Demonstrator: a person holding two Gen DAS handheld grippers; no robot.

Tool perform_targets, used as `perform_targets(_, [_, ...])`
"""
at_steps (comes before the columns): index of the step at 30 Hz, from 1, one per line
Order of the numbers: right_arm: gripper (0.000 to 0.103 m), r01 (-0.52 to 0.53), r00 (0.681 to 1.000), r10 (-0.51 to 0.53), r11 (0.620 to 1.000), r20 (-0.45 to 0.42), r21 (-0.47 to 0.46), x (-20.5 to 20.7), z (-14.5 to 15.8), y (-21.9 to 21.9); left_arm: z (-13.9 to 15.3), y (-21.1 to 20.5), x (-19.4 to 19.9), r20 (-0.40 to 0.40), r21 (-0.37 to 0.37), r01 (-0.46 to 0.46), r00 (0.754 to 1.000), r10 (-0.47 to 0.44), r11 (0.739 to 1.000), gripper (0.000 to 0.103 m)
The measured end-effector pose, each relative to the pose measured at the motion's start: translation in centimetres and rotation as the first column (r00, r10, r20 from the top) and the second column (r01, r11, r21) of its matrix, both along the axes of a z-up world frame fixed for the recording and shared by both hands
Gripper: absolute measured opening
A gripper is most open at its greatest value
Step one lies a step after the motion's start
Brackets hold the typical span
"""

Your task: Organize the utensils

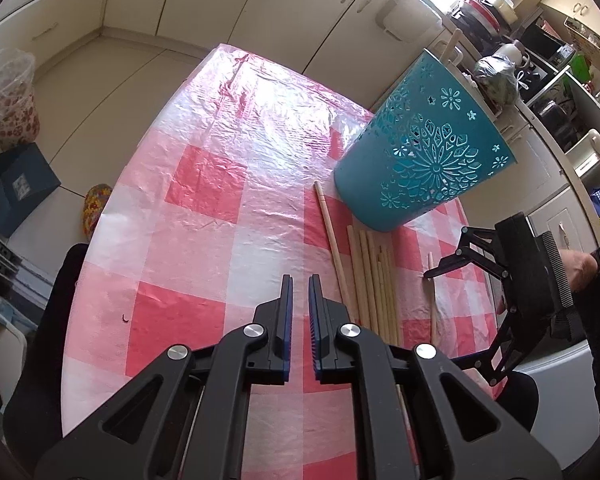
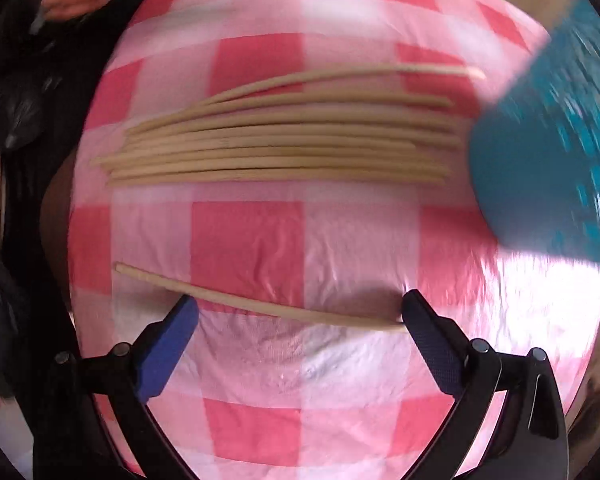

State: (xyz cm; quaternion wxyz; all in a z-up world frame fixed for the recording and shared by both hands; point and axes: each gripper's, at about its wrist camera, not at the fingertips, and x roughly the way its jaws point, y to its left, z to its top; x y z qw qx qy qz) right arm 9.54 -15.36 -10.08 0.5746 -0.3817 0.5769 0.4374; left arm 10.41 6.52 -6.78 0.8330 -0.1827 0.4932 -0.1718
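Several pale wooden chopsticks (image 2: 284, 148) lie side by side on the red-and-white checked tablecloth (image 2: 248, 248); the left wrist view shows the same bundle (image 1: 374, 276) just below a teal cut-out cup (image 1: 420, 152). One loose chopstick (image 1: 332, 232) lies to the left of the bundle. Another single chopstick (image 2: 260, 305) lies apart, lengthwise between the fingertips of my right gripper (image 2: 300, 307), which points down, wide open and pressing on nothing. My left gripper (image 1: 300, 292) hovers over the cloth left of the bundle, shut and empty. The cup (image 2: 548, 152) is blurred at the right.
The table's left edge (image 1: 100, 240) drops to a tiled floor with a floral bin (image 1: 8, 100) and a blue box (image 1: 16, 188). Cabinets and a cluttered counter (image 1: 500, 60) stand behind and to the right. A person's hand (image 1: 580, 272) holds the right gripper (image 1: 444, 320).
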Motion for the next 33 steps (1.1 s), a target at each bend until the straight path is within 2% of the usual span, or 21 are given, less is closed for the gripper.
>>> perform_targets(1, [0.097,0.096,0.995,-0.096,0.995,-0.004,-0.022,0.2,-0.1,-0.3,0.1,0.1,-0.1,0.004,-0.002,0.0,1.0,0.0,1.0,0.007])
perform_targets(3, [0.097,0.281,0.959,-0.283,0.957,-0.012,-0.077,0.4,-0.4,-1.2,0.6,0.3,-0.3,0.014,-0.01,-0.001,1.0,0.001,1.0,0.009])
perform_targets(6, [0.097,0.515,0.852,-0.523,0.847,-0.03,-0.132,0.1,-0.7,-2.8,1.4,0.5,-0.9,0.032,-0.025,-0.002,0.999,0.003,1.0,0.013])
perform_targets(8, [0.097,0.584,0.798,-0.599,0.795,-0.064,-0.162,-1.2,-0.9,-3.3,1.9,0.6,-1.3,0.044,-0.033,0.0,0.999,0.001,0.999,0.014])
perform_targets(9, [0.097,0.586,0.794,-0.603,0.793,-0.081,-0.166,-2.0,-0.8,-3.4,2.2,0.7,-1.6,0.05,-0.037,0.002,0.999,-0.001,0.999,0.015])
perform_targets(10, [0.097,0.566,0.81,-0.582,0.808,-0.072,-0.162,-3.0,-0.6,-2.9,2.4,0.7,-1.8,0.056,-0.04,0.004,0.998,-0.002,0.999,0.016])
perform_targets(12, [0.097,0.46,0.887,-0.461,0.881,0.023,-0.113,-5.1,0.1,-1.4,2.7,0.8,-2.3,0.063,-0.044,0.007,0.998,-0.004,0.999,0.017])
perform_targets(13, [0.097,0.371,0.927,-0.365,0.925,0.084,-0.085,-6.3,0.3,-0.5,2.8,0.8,-2.5,0.066,-0.046,0.008,0.998,-0.005,0.999,0.018])
perform_targets(14, [0.097,0.273,0.953,-0.258,0.959,0.157,-0.081,-7.4,0.3,0.3,2.9,0.9,-2.7,0.067,-0.046,0.009,0.998,-0.006,0.999,0.018])
perform_targets(16, [0.097,0.132,0.966,-0.118,0.99,0.231,-0.045,-8.7,0.5,0.9,3.2,1.1,-3.2,0.072,-0.044,0.008,0.997,-0.005,0.999,0.018])
perform_targets(17, [0.097,0.108,0.968,-0.097,0.993,0.232,-0.037,-9.1,0.3,0.8,3.3,1.3,-3.5,0.075,-0.044,0.006,0.997,-0.003,0.999,0.019])
perform_targets(18, [0.096,0.145,0.973,-0.138,0.989,0.185,-0.025,-8.4,0.1,0.5,3.4,1.5,-3.7,0.076,-0.044,0.003,0.997,0.0,0.999,0.019])
perform_targets(20, [0.086,0.251,0.963,-0.251,0.968,0.102,0.012,-7.5,-0.1,-1.0,3.6,1.9,-4.2,0.077,-0.045,-0.007,0.997,0.01,0.999,0.021])
perform_targets(23, [0.07,0.388,0.921,-0.39,0.92,0.027,0.05,-4.8,-0.5,-2.2,3.5,2.4,-4.6,0.07,-0.048,-0.017,0.997,0.02,0.999,0.022])
perform_targets(24, [0.058,0.435,0.898,-0.438,0.898,0.035,0.058,-4.3,-0.4,-2.7,3.4,2.3,-4.6,0.067,-0.05,-0.017,0.998,0.021,0.999,0.022])
perform_targets(25, [0.039,0.503,0.862,-0.506,0.862,0.037,0.067,-3.5,-0.3,-3.3,3.4,2.3,-4.6,0.065,-0.051,-0.016,0.998,0.019,0.999,0.022])
perform_targets(27, [0.015,0.644,0.764,-0.646,0.761,-0.006,0.081,-2.0,-0.5,-5.3,3.5,2.0,-4.6,0.066,-0.051,-0.01,0.998,0.013,0.999,0.023])
perform_targets(28, [0.015,0.671,0.74,-0.672,0.736,-0.025,0.086,-1.7,-0.7,-5.9,3.5,1.8,-4.6,0.068,-0.052,-0.006,0.998,0.01,0.999,0.023])
perform_targets(29, [0.014,0.666,0.745,-0.667,0.741,-0.013,0.085,-1.9,-0.8,-5.9,3.6,1.6,-4.6,0.07,-0.052,-0.002,0.998,0.006,0.999,0.023])
perform_targets(30, [0.015,0.64,0.765,-0.643,0.764,0.019,0.081,-2.2,-0.8,-5.6,3.7,1.4,-4.7,0.074,-0.051,0.003,0.997,0.001,0.999,0.024])
perform_targets(33, [0.015,0.474,0.867,-0.479,0.878,0.14,0.065,-5.0,-1.3,-2.8,3.5,0.9,-4.7,0.075,-0.04,0.013,0.997,-0.01,0.999,0.027])
